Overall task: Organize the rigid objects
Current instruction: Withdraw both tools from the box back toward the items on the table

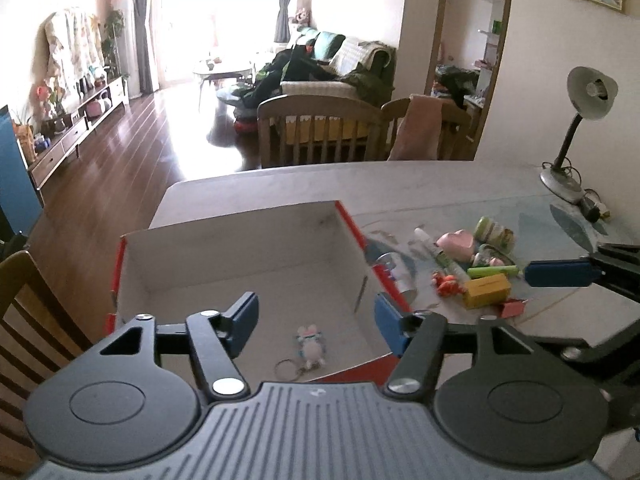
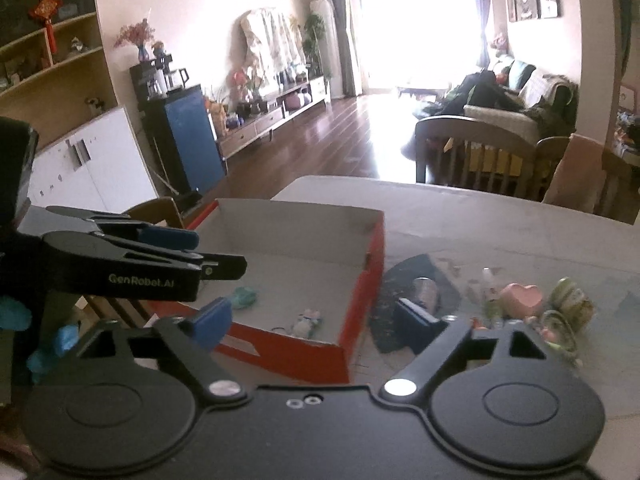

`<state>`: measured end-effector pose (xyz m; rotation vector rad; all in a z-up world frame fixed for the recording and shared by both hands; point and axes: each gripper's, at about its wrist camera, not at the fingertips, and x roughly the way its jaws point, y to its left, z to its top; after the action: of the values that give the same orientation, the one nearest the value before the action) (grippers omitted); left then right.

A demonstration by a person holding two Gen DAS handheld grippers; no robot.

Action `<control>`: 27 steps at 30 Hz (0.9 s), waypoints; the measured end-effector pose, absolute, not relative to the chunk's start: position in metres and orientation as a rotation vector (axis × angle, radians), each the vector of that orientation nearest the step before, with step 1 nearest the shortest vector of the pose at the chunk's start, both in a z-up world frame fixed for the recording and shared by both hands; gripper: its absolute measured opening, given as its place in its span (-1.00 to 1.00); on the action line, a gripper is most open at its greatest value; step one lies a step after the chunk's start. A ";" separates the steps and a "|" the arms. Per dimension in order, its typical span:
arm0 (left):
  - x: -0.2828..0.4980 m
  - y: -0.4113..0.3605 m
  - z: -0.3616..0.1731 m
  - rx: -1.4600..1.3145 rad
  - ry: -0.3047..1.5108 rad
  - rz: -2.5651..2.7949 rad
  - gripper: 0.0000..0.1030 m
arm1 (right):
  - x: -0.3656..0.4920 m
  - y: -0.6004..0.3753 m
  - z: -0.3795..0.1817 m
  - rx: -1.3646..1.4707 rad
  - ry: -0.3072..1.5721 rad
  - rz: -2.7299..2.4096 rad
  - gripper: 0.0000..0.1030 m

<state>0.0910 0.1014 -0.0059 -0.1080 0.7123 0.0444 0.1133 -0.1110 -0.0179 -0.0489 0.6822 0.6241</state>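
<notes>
- The left gripper (image 1: 316,320) hovers over the near edge of the box (image 1: 240,224), its blue fingers spread wide with nothing between them.
- The box, red outside and white inside, sits open on the grey table (image 1: 440,184); a small toy keychain (image 1: 310,346) lies on its floor near the front wall, and the right wrist view shows a teal object (image 2: 246,296) further left inside.
- Just right of the box stands a metal can (image 1: 394,270) on a dark patch of the table.
- Further right lies a loose cluster: a white tube (image 1: 436,254), a pink heart-shaped dish (image 1: 458,244), a green patterned jar (image 1: 494,234) on its side, a green stick (image 1: 492,271), a yellow box (image 1: 486,290) and a small orange figure (image 1: 446,284).
- The right gripper (image 2: 316,324) is held low over the table by the box's right front corner, jaws parted and empty.
- A desk lamp (image 1: 580,120) stands at the table's far right.
</notes>
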 end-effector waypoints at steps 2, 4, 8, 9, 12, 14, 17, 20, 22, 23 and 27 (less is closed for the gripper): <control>0.093 0.092 -0.006 -0.110 0.706 0.040 0.26 | 0.111 -0.123 -0.020 -0.047 0.676 0.613 0.82; 0.096 0.082 -0.006 -0.116 0.705 0.032 0.30 | 0.111 -0.134 -0.023 -0.039 0.676 0.600 0.83; 0.103 0.061 -0.008 -0.112 0.692 0.013 0.53 | 0.111 -0.158 -0.032 -0.036 0.677 0.554 0.83; 0.105 0.055 -0.009 -0.112 0.690 0.009 0.54 | 0.111 -0.163 -0.034 -0.038 0.680 0.542 0.83; 0.113 0.041 -0.013 -0.128 0.702 -0.006 0.54 | 0.112 -0.179 -0.043 -0.032 0.691 0.511 0.83; 0.118 0.032 -0.018 -0.137 0.712 -0.005 0.56 | 0.114 -0.188 -0.050 -0.029 0.704 0.493 0.83; 0.125 0.020 -0.025 -0.148 0.724 0.001 0.59 | 0.117 -0.201 -0.058 -0.035 0.716 0.470 0.83; 0.134 0.011 -0.031 -0.162 0.739 0.018 0.65 | 0.122 -0.213 -0.068 -0.039 0.728 0.455 0.83; 0.140 0.006 -0.034 -0.188 0.745 0.015 0.65 | 0.126 -0.224 -0.075 -0.043 0.737 0.441 0.83; 0.144 0.003 -0.036 -0.199 0.745 0.019 0.66 | 0.128 -0.228 -0.079 -0.041 0.742 0.433 0.83; 0.156 -0.009 -0.045 -0.211 0.752 0.059 0.93 | 0.139 -0.243 -0.094 -0.033 0.763 0.403 0.83</control>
<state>0.1561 -0.0090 -0.0455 -0.2106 0.7520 0.0590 0.1389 -0.2432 -0.0937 -0.0328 0.7630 0.4029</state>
